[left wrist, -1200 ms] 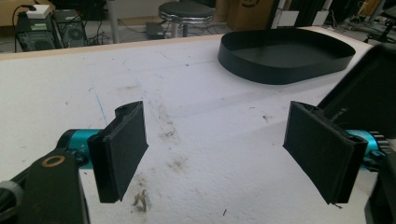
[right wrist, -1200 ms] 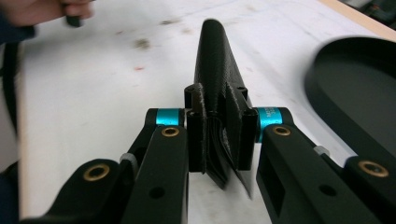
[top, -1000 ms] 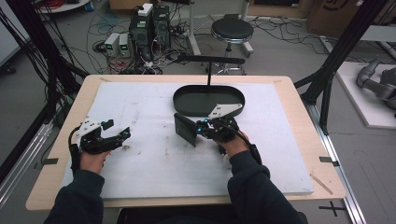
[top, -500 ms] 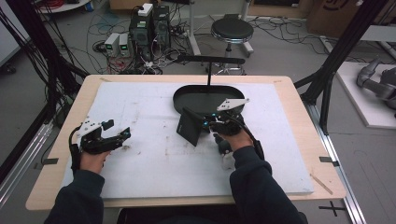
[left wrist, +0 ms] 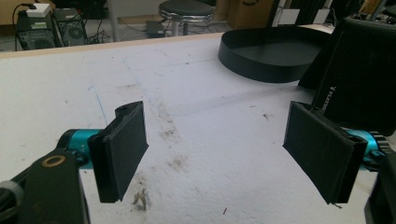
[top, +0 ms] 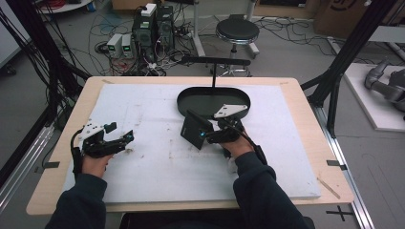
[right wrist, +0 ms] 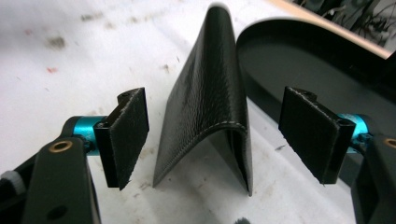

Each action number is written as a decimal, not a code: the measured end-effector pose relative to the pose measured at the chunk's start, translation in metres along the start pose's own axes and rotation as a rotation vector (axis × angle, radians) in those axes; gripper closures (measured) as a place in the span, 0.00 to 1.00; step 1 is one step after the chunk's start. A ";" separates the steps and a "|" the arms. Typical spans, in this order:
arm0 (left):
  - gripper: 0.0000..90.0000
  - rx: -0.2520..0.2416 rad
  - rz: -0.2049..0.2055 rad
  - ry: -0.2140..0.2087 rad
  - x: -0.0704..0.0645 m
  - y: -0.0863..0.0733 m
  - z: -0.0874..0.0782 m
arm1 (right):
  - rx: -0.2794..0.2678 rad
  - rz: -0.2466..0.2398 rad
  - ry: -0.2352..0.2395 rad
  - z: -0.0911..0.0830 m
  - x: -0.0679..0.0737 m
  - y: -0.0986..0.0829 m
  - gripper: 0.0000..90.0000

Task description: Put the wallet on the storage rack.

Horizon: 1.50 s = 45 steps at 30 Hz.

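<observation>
Right tongs (right wrist: 215,140) stand wide open around a black leather wallet (right wrist: 210,107), which stands tented on its edges on the white tabletop (top: 157,167) between the jaws, untouched; a second ago the wallet was clamped lower and flatter, so the release looks fresh and the placing near done. Just beyond sits the black oval tray (top: 212,101). Left tongs (left wrist: 224,149), well apart, gape empty. The wallet's inner face is hidden, and its far end is cut off.
</observation>
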<state>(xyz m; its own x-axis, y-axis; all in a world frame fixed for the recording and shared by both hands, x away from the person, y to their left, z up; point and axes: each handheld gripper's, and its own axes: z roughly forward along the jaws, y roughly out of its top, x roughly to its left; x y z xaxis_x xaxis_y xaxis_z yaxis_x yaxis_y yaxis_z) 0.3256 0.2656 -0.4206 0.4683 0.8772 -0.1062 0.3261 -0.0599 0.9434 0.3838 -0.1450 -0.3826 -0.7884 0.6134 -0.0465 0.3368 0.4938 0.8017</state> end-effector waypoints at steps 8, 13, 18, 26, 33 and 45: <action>0.23 0.002 -0.001 0.001 0.001 0.000 0.000 | 0.070 -0.006 0.043 0.011 -0.004 -0.002 0.70; 0.24 0.004 -0.001 0.001 0.001 0.000 0.001 | 0.018 0.018 0.062 0.000 -0.008 0.000 0.86; 0.24 0.003 0.001 -0.002 0.000 0.000 0.001 | -0.066 0.042 0.062 -0.013 -0.016 0.005 0.86; 0.24 0.005 0.002 -0.002 0.001 0.000 0.001 | -0.126 0.111 0.002 -0.026 -0.041 0.010 0.86; 0.24 0.008 0.003 -0.004 0.000 -0.001 0.002 | -0.144 0.142 -0.070 -0.026 -0.068 0.020 0.86; 0.24 0.008 -0.001 -0.003 0.002 -0.001 0.002 | -0.103 0.213 -0.166 0.010 -0.107 0.019 0.86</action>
<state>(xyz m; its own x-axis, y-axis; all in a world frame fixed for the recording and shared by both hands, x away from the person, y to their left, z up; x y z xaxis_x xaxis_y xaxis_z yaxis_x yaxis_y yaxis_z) 0.3280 0.2659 -0.4225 0.4704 0.8758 -0.1082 0.3333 -0.0627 0.9407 0.4794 -0.1948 -0.3678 -0.6075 0.7933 0.0396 0.4252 0.2827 0.8598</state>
